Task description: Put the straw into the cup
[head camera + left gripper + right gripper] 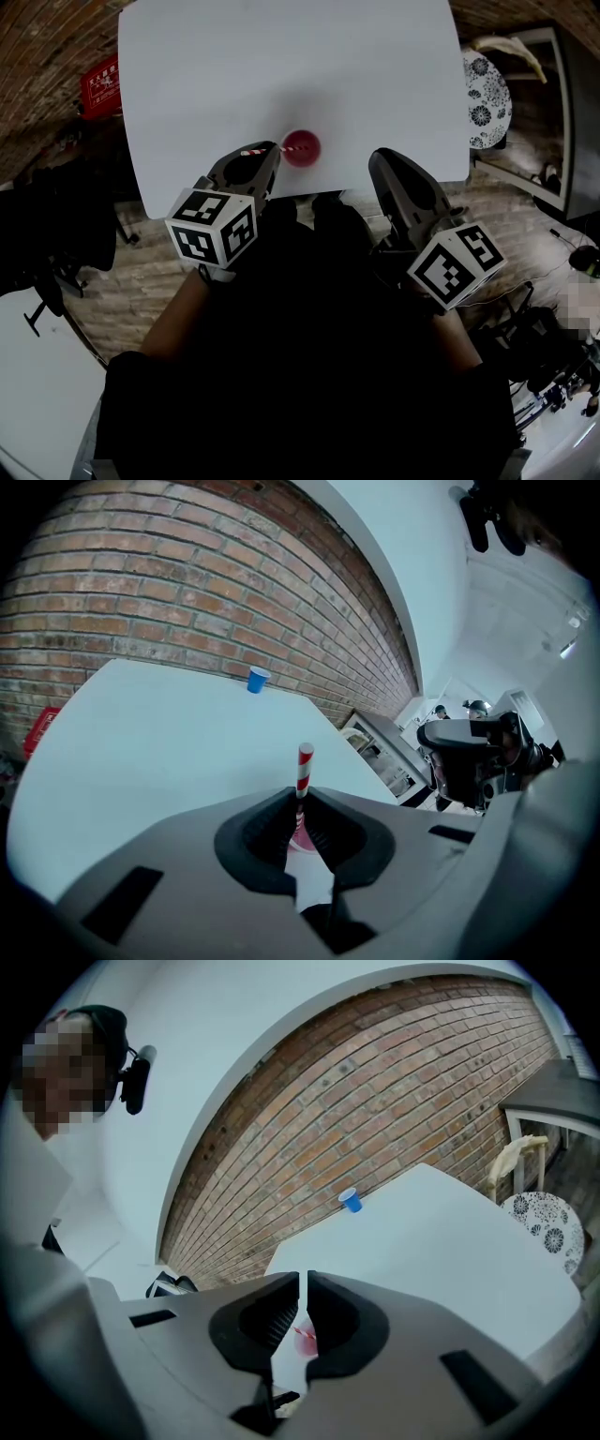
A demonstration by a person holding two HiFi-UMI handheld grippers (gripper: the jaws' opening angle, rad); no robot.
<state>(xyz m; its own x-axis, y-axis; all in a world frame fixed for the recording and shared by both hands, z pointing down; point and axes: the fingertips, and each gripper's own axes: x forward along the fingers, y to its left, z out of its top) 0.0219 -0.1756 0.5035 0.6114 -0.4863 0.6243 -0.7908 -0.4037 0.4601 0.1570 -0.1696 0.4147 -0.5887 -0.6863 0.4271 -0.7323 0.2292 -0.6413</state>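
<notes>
straw (304,764), striped red and white, is pinched in the jaws of the left gripper (302,797). the jaws are closed on its shaft and one striped end stands out past their tips.

nearest the person, both forearms reach forward with the marker cubes (214,227) toward the body and the jaws pointing away. the left gripper sits just left of the cup (301,148) and angles in toward it. from the head view the straw lies low and nearly level, running from those jaws to the cup's mouth. the right gripper (380,159) hangs to the right of the cup and apart from it. its jaws are drawn almost together, with only a thin slit between and nothing in it.

the cup, red, stands upright on the white worktop (281,66), just beyond its near edge.

the step in hand looks like the insertion itself. the straw's free end is at or over the rim, and i cannot tell whether it has dipped inside. the next move likely calls for tipping the straw steeper, lowering its end into the mouth, and only then parting the jaws. nothing steadies the cup, so a sideways nudge could tip it.

far beyond the cup, a small blue cup (258,679) stands at the worktop's far edge by a brick wall (187,583).
</notes>
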